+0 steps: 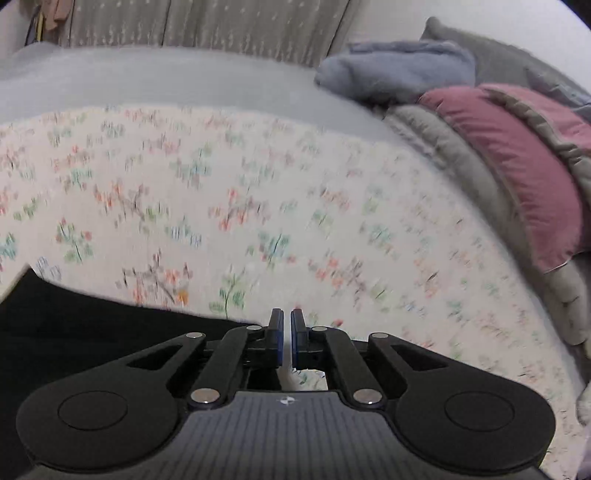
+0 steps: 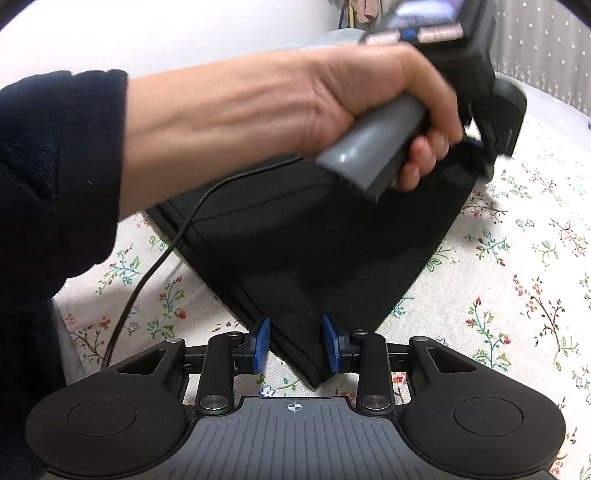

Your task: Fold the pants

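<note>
Black pants (image 2: pixel 314 251) lie folded flat on the floral bed sheet (image 2: pixel 517 295). Their near corner lies between the blue pads of my right gripper (image 2: pixel 296 343), whose jaws stand apart over flat, unbunched fabric. A person's hand (image 2: pixel 332 92) holds my left gripper (image 2: pixel 476 144), blurred, at the pants' far right corner; whether it touches the cloth I cannot tell. In the left wrist view the left gripper (image 1: pixel 287 332) has its pads almost together, with only sheet showing in the slit. The pants (image 1: pixel 74 325) are a dark patch at its lower left.
A pink pillow (image 1: pixel 517 166), grey bedding (image 1: pixel 461 177) and a blue-grey cloth (image 1: pixel 399 66) pile up at the bed's right side. A curtain (image 1: pixel 240 26) hangs behind. A dark sleeve (image 2: pixel 44 184) and a black cable (image 2: pixel 155 266) cross the left of the right wrist view.
</note>
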`<state>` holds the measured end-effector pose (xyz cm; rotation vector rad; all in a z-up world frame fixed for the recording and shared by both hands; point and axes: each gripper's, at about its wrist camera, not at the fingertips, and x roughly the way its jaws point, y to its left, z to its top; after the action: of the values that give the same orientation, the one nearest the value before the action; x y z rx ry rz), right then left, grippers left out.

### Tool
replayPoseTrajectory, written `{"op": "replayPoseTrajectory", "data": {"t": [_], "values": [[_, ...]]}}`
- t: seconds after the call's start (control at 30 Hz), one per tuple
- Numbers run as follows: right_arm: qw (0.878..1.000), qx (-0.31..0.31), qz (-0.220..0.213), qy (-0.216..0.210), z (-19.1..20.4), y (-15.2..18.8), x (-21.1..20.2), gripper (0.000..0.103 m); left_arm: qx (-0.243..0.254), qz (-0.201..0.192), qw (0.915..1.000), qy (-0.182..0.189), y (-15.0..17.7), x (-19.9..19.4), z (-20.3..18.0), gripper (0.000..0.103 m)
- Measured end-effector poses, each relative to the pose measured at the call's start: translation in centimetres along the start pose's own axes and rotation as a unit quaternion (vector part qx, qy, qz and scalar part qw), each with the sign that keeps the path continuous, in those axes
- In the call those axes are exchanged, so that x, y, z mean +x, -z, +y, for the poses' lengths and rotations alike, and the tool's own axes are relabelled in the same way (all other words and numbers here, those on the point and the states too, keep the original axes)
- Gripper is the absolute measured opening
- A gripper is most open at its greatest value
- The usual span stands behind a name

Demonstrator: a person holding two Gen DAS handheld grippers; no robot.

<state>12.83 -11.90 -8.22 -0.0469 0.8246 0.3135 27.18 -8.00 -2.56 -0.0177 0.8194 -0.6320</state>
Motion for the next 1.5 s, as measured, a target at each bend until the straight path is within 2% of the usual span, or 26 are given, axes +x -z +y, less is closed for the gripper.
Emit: {"op": "replayPoseTrajectory", "data": {"t": [0.07, 0.2, 0.43, 0.67, 0.9, 1.0, 1.07, 1.2, 1.27, 1.33, 1.5], "values": [[1.000, 0.002, 0.000, 0.000, 0.0, 0.0, 0.3, 0.032, 0.013, 0.001, 0.9999, -0.005, 0.0, -0.7, -0.2, 0.017], [1.000, -0.001, 0.000, 0.006, 0.3, -0.1, 0.3, 0.032, 0.038, 0.035, 0.9985, -0.020, 1.7, 0.6, 0.0, 0.017], [1.000, 0.002, -0.002, 0.010, 0.7, -0.2, 0.4, 0.032, 0.072, 0.013, 0.9962, -0.046, 2.6, 1.6, -0.9, 0.015], [1.000, -0.002, -0.002, 0.009, 0.8, -0.1, 0.3, 0.032, 0.079, -0.009, 0.9955, -0.052, 2.6, -2.4, -2.0, 0.017], [1.000, 0.016, -0.014, -0.010, 0.1, -0.1, -1.2, 0.035, 0.057, -0.005, 0.9962, -0.065, 4.7, -6.6, -1.5, 0.020], [0.999, 0.029, -0.024, -0.024, -0.4, -0.1, -2.5, 0.038, 0.014, 0.016, 0.9969, -0.076, 5.9, -7.9, -0.3, 0.021], [0.999, 0.031, -0.032, -0.021, -0.6, 0.0, -3.3, 0.047, -0.022, 0.019, 0.9970, -0.071, 6.8, -9.2, 0.6, 0.021], [0.997, 0.065, -0.034, -0.011, -2.5, 0.2, -4.1, 0.048, -0.050, 0.017, 0.9961, -0.071, 8.0, -11.4, 0.8, 0.021], [0.994, 0.105, -0.037, -0.022, -4.0, 0.2, -4.3, 0.050, -0.055, 0.009, 0.9965, -0.062, 8.6, -11.9, 1.1, 0.025], [0.985, 0.163, -0.044, -0.044, -5.8, 0.3, -4.5, 0.057, -0.058, 0.010, 0.9964, -0.061, 9.0, -11.7, 1.5, 0.026], [0.941, 0.313, -0.056, -0.112, -9.8, 1.7, -3.6, 0.059, -0.084, 0.046, 0.9932, -0.067, 9.9, -9.3, 3.5, 0.026]]}}
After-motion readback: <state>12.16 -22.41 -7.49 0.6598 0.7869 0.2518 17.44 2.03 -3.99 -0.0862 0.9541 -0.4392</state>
